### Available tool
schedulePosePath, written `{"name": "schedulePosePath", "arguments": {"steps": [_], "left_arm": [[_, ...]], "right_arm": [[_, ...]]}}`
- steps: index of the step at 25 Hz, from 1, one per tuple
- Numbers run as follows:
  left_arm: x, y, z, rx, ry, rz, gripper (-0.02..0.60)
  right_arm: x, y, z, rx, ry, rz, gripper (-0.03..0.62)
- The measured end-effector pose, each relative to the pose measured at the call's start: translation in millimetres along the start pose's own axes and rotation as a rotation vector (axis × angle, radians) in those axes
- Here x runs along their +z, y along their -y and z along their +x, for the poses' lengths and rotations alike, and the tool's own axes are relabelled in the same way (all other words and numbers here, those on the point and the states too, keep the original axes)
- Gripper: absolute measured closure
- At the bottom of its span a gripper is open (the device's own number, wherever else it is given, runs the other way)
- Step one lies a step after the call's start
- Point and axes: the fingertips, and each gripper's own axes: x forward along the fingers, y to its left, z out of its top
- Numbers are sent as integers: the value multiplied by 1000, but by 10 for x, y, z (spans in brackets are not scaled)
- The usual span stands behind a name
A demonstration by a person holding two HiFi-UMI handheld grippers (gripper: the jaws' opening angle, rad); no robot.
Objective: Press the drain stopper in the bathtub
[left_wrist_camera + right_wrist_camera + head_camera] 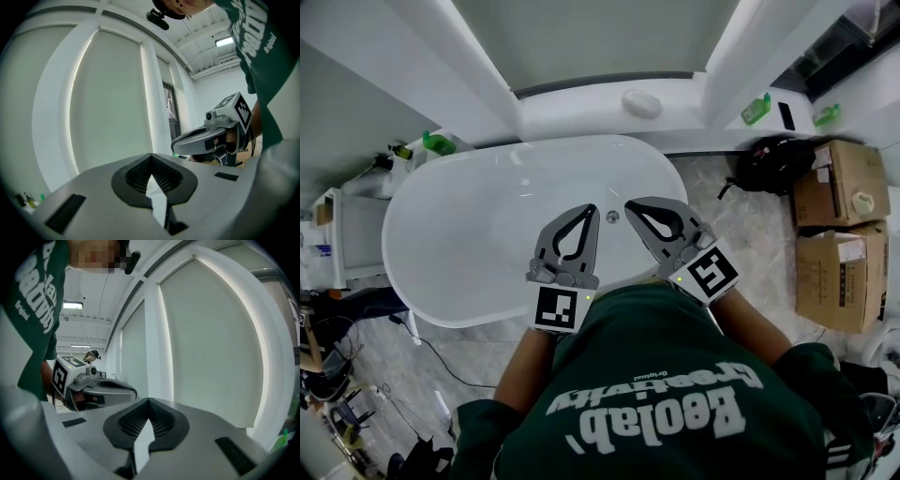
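Observation:
From the head view I look down into a white oval bathtub (422, 197). Its small round metal drain stopper (612, 216) sits on the tub floor near the near wall. Both grippers are held above the tub, pointing away from me. My left gripper (592, 212) is just left of the stopper and my right gripper (631, 205) just right of it, both shut with nothing held. The gripper views face the window blind, not the tub. The left gripper (151, 157) sees the right gripper (206, 140), and the right gripper (149, 401) sees the left gripper (101, 390).
A white ledge behind the tub carries a white oval object (641, 103) and green bottles (757, 109) (439, 143). Cardboard boxes (839, 183) and a black bag (773, 164) stand on the marble floor at the right. Cables lie on the floor at the left.

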Motion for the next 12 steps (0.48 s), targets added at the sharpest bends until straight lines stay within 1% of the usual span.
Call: {"name": "schedulePosePath", "arguments": {"steps": [7,12], "left_arm": [[-3,19,2,-5,-5,8,575],[-44,4,-23,-14,-11,-10,575]], "right_arm": [[-14,-2,9,-5,-25,9,580],[-43,30,18,-17,-21,46,580]]}}
